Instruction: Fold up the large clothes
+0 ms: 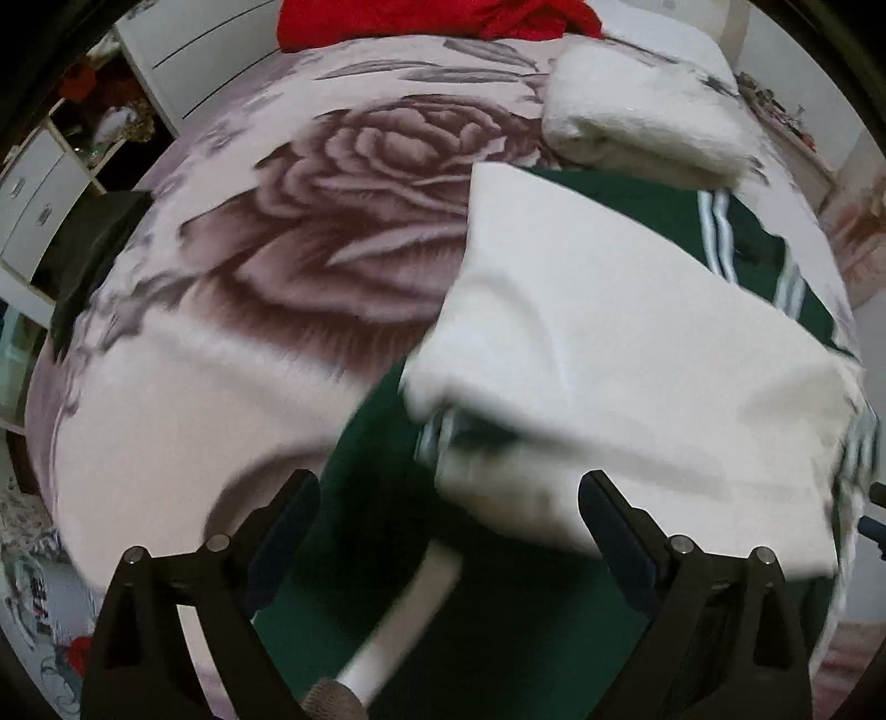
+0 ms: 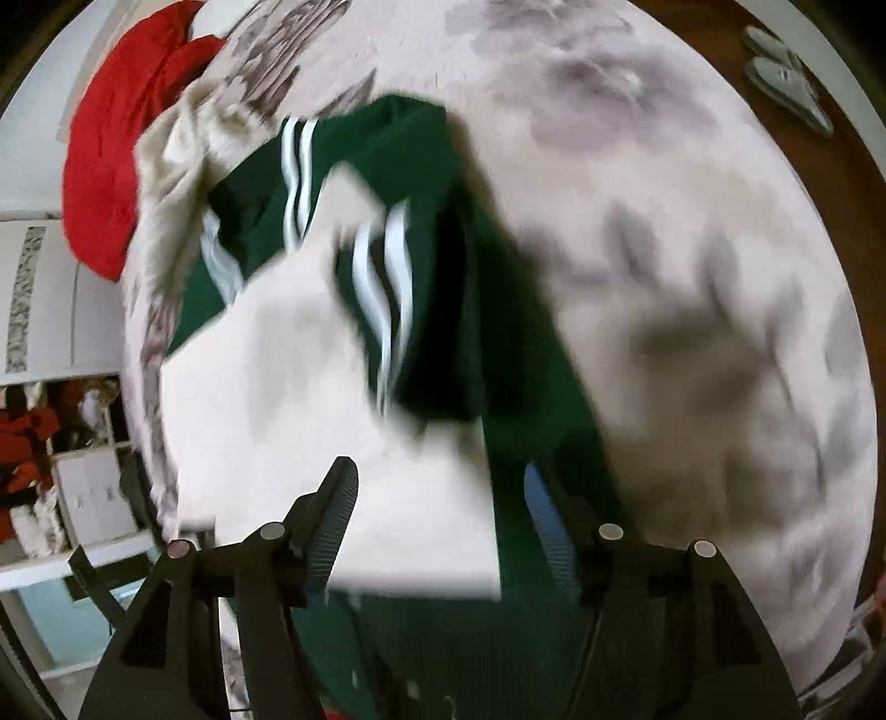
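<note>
While both claws point steeply down at the bed, a green and white garment is seen spread across the flowered blanket that covers it. In the left wrist view the garment's white panel is laid over the green cloth, with white stripes showing on the green at its far edge, and a green part is seen lower down, between the fingers. The left claw is held wide apart above that green part and the near edge of the white panel; nothing is pinched by it, and whether the cloth is touched cannot be told because of blur. A white drawstring with a metal tip is seen lying on the green cloth near the bottom of this view.

In the right wrist view the right claw is also parted, and the near edge of the white panel and the green cloth are seen between its fingers; they are not pressed by the pads. The striped green part is blurred and seems lifted or rumpled over the white panel.

Beyond the garment a folded cream blanket is set on the bed, touching or just beside the green cloth. A red cloth is lying at the far end of the bed. White drawers are seen beside the bed.
</note>
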Tool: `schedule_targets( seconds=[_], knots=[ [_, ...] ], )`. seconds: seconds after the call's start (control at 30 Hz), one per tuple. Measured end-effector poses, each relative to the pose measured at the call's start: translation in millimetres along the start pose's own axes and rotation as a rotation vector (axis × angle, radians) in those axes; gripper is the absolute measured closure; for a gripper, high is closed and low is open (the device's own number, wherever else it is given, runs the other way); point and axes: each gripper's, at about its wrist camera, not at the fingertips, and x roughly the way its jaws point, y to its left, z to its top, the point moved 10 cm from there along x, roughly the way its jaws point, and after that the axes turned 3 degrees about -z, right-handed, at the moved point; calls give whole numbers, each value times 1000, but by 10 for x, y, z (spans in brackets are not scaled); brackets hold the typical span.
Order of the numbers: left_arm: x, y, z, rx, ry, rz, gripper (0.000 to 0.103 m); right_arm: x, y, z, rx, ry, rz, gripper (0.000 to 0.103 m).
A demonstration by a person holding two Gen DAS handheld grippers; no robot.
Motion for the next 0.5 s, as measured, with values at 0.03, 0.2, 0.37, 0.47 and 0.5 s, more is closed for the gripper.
schedule_targets(
  seconds=[0.03,0.2,0.37,0.47,0.5],
  knots=[
    [-78,45,-186,-1,14,2,7,-10,-26,-200,1,20,8,38],
    [-207,564,-1455,-153,174,-9,7,223,-42,-1432,40,166,42,38],
    [10,839,-2521,-443,365,-135,10,526,-76,-2257,151,242,55,38],
    [231,710,-2888,-606,419,-293,10,573,-46,-2455,186,252,72,38],
    [292,638,-2927,-647,414,-352,10,576,-25,-2465,184,252,68,38]
  ],
)
